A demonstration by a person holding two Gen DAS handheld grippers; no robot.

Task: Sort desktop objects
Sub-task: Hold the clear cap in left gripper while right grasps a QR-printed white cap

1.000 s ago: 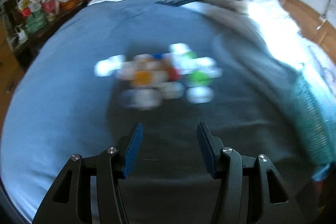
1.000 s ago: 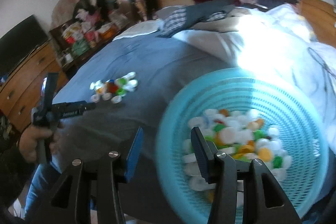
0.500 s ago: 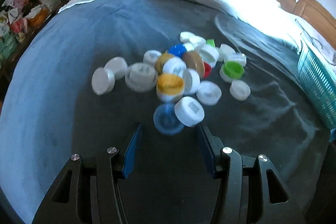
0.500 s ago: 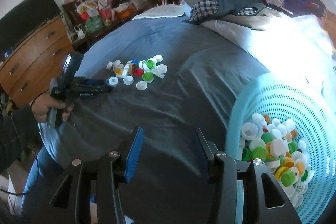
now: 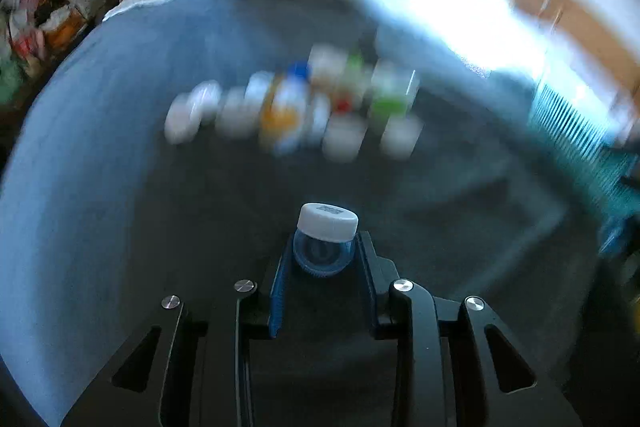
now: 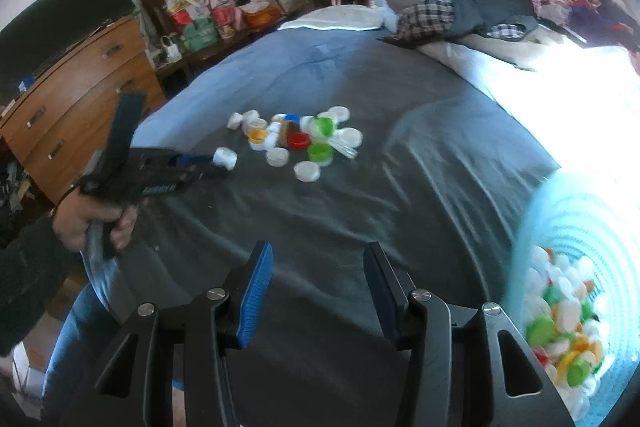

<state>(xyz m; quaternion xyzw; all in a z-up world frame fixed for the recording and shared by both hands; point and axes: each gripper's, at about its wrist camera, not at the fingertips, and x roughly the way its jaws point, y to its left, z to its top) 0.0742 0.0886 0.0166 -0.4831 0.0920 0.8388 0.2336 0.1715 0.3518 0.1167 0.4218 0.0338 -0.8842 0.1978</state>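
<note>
My left gripper (image 5: 324, 259) pinches two stacked caps, a white cap (image 5: 327, 221) riding loosely on a blue cap (image 5: 322, 258), lifted off the bed (image 6: 400, 187); a jolt toward the basket (image 6: 580, 227) could shed the top one; my right gripper (image 6: 318, 287) hangs wide, empty.

Left gripper (image 5: 323, 255) fingers closed since earlier on blue cap (image 5: 322, 255) and white cap (image 5: 327, 221) (stacked), lifted off pile.

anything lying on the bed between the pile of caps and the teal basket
In the right wrist view, only bare, wrinkled grey bedsheet lies between the pile of caps and the teal basket. The left wrist view is too blurred to add anything.
</note>
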